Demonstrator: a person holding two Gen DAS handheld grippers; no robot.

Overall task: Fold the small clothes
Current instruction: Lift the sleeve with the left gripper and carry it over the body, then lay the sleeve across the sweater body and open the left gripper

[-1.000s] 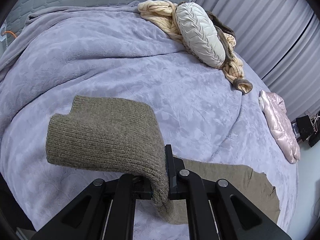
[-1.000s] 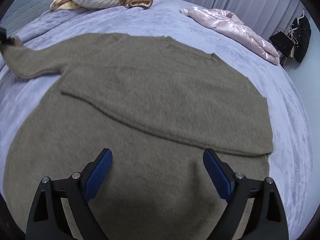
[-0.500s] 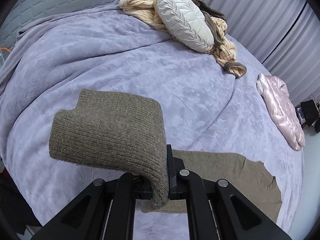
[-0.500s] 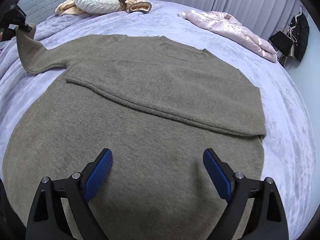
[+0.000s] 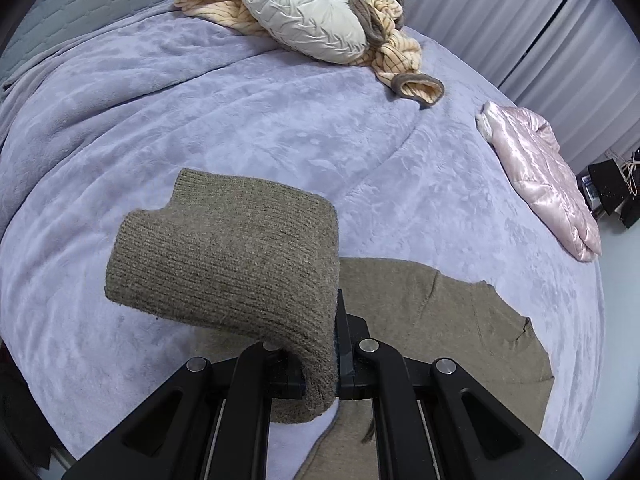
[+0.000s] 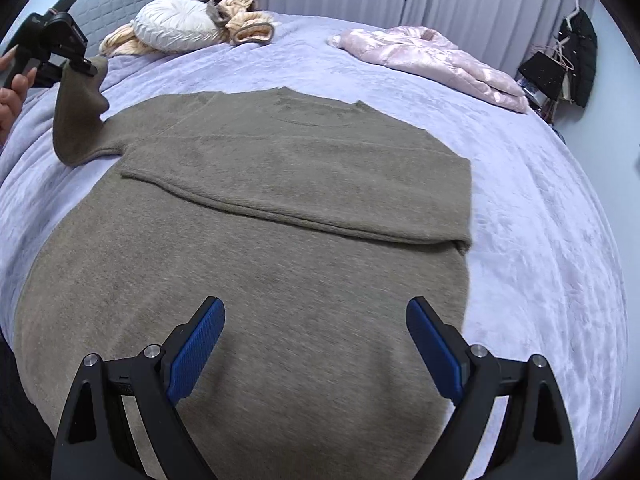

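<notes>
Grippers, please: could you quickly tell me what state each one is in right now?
Left gripper: closed on the sleeve of the brown sweater, lifted off the bed.
Right gripper: fingers open, holding nothing, above the sweater's lower part.

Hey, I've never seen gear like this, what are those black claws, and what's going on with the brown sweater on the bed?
These are two hand-held grippers, each with a camera looking along its fingers. The left gripper is shut on the sleeve of the brown sweater, lifting it off the bed; the other view shows a hand holding that tool. The right gripper is open, empty, above the sweater's lower part. The purple blanket also carries a round white cushion, a cream garment and a pink jacket.
</notes>
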